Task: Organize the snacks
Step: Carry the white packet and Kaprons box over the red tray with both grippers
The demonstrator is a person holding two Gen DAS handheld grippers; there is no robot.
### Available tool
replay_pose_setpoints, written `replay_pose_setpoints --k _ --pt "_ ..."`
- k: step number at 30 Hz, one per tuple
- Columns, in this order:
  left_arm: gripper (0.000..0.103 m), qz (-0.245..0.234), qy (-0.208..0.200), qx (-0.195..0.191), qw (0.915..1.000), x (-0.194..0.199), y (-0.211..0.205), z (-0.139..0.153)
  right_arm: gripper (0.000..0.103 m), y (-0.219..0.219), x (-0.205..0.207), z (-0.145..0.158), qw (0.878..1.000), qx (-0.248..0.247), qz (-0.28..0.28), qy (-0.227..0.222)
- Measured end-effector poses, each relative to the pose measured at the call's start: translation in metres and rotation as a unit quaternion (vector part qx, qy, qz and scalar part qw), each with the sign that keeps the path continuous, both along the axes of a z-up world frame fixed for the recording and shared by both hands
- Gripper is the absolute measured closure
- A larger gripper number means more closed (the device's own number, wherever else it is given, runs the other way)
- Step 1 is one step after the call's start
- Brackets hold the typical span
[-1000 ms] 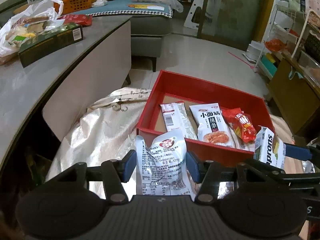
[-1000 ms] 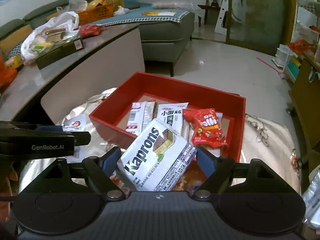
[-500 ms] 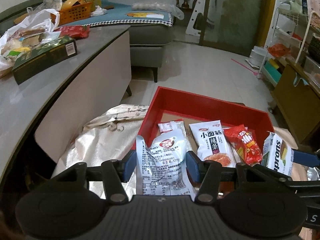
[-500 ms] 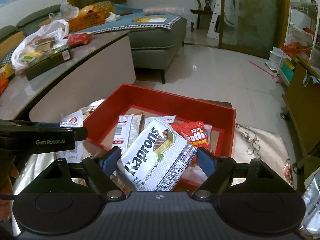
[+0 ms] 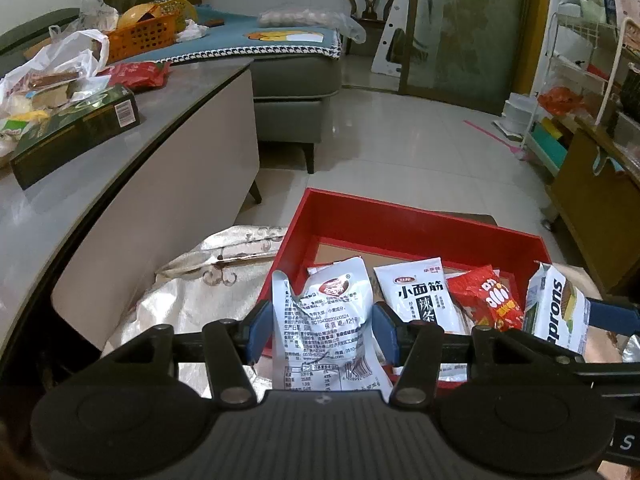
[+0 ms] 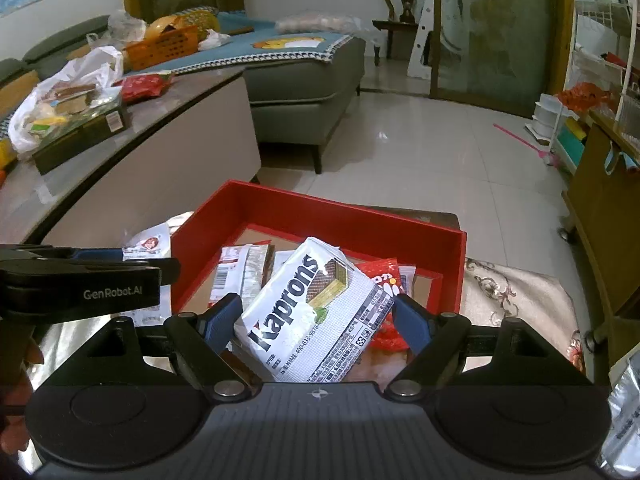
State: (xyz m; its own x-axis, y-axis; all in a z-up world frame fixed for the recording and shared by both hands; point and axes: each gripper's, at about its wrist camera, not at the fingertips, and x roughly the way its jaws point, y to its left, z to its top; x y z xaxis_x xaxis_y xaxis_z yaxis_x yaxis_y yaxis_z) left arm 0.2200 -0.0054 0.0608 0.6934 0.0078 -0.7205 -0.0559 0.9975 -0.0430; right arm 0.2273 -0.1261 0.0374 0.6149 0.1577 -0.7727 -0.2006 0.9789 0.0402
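A red box (image 5: pixel 404 220) (image 6: pixel 320 216) stands ahead on a silver cloth and holds several snack packs. My left gripper (image 5: pixel 320 330) is shut on a silver snack pouch (image 5: pixel 324 320), held upright over the box's near left corner. My right gripper (image 6: pixel 316 320) is shut on a white Kaprons wafer pack (image 6: pixel 316 312), tilted above the box's near side; it also shows in the left wrist view (image 5: pixel 558 308). Inside lie a white noodle-snack pack (image 5: pixel 420 296), a red pack (image 5: pixel 486 298) (image 6: pixel 386 280) and a striped pack (image 6: pixel 244 268).
A grey table (image 5: pixel 80 168) at left carries a dark green box (image 5: pixel 76 128), a white plastic bag (image 5: pixel 48 72) and a red pack (image 5: pixel 136 74). A grey sofa (image 5: pixel 296 76) stands beyond. A wooden cabinet (image 5: pixel 592 200) and a wire rack (image 5: pixel 580 60) are at right.
Both grippers have drawn back and up from the red box with their packs still held. The box now sits lower and farther in both views.
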Motion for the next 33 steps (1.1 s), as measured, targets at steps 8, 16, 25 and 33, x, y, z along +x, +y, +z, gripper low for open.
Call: replay_pose_setpoints --k 8,16,25,33 --pt "0.055 -0.003 -0.003 0.002 1.0000 0.010 -0.006 -0.001 0.017 -0.004 0.007 -0.004 1.000 0.001 -0.007 0.003" --pt "0.055 -0.005 -0.004 0.000 1.0000 0.021 -0.012 -0.005 0.017 -0.007 0.016 -0.009 1.000 0.007 -0.012 0.006" --pt "0.055 -0.001 0.003 0.001 1.0000 0.034 -0.015 -0.014 0.017 -0.015 0.028 -0.017 1.000 0.005 -0.019 0.012" --pt "0.055 -0.005 0.002 0.006 1.0000 0.047 -0.019 -0.023 0.017 -0.020 0.039 -0.027 1.000 0.007 -0.022 0.017"
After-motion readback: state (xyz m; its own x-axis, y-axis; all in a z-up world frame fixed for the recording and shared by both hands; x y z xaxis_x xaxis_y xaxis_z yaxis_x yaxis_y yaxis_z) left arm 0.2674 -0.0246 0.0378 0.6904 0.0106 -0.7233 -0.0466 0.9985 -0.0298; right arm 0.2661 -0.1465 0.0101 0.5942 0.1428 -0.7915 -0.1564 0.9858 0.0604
